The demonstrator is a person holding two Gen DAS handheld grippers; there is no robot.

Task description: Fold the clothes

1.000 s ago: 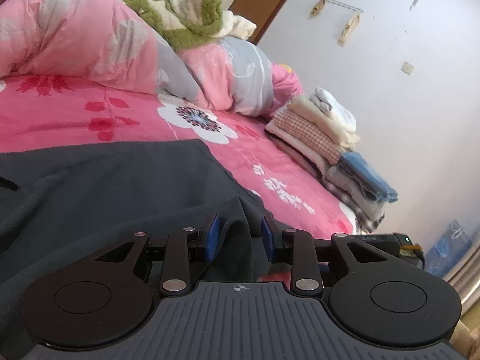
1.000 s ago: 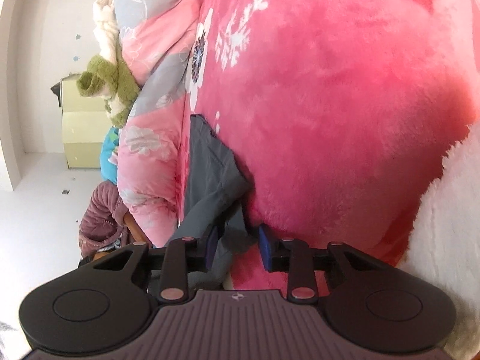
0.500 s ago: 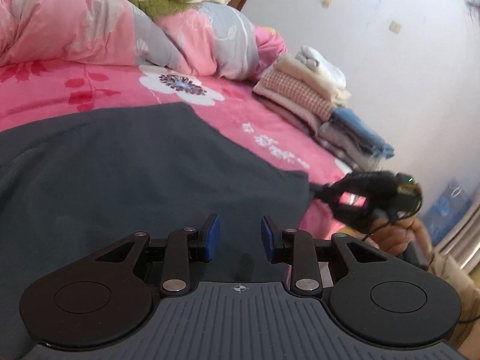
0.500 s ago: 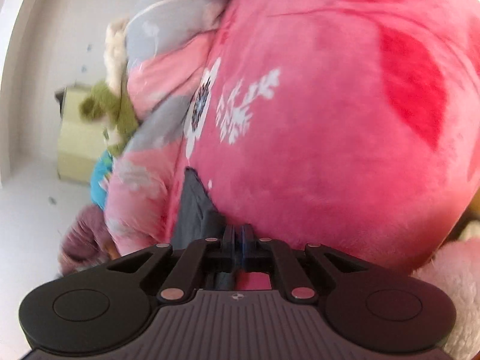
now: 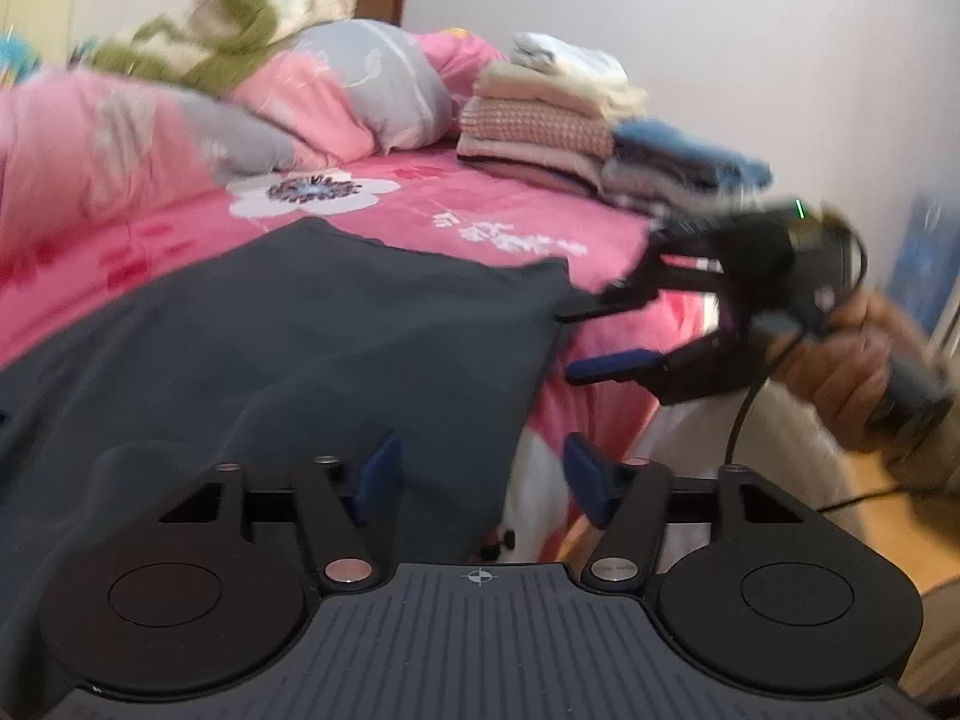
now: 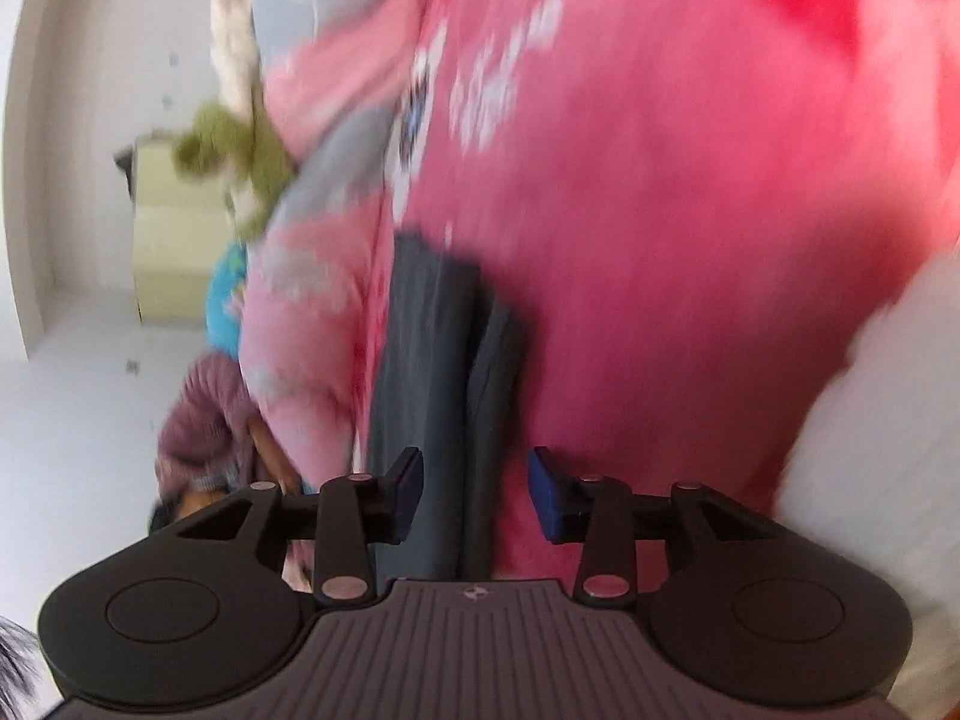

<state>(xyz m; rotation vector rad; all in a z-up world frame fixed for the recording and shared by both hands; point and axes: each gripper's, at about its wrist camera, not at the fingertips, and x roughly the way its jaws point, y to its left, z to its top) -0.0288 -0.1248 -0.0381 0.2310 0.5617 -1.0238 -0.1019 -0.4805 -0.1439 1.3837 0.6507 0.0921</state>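
Left wrist view: the dark garment point(image 5: 288, 324) lies spread flat on the pink bedspread point(image 5: 480, 210), likely laid out so it can be folded. The left gripper point(image 5: 480, 468) hovers over its near edge with jaws apart, gripping nothing. The right gripper point(image 5: 606, 336) sits just off the garment's far corner, its jaws also apart. A stack point(image 5: 576, 120) of folded clothes rests by the wall, probably finished pieces kept out of the way.

Right wrist view: blurred. The right gripper point(image 6: 474, 489) is parted, the garment point(image 6: 432, 372) edge between its fingers, unclamped.
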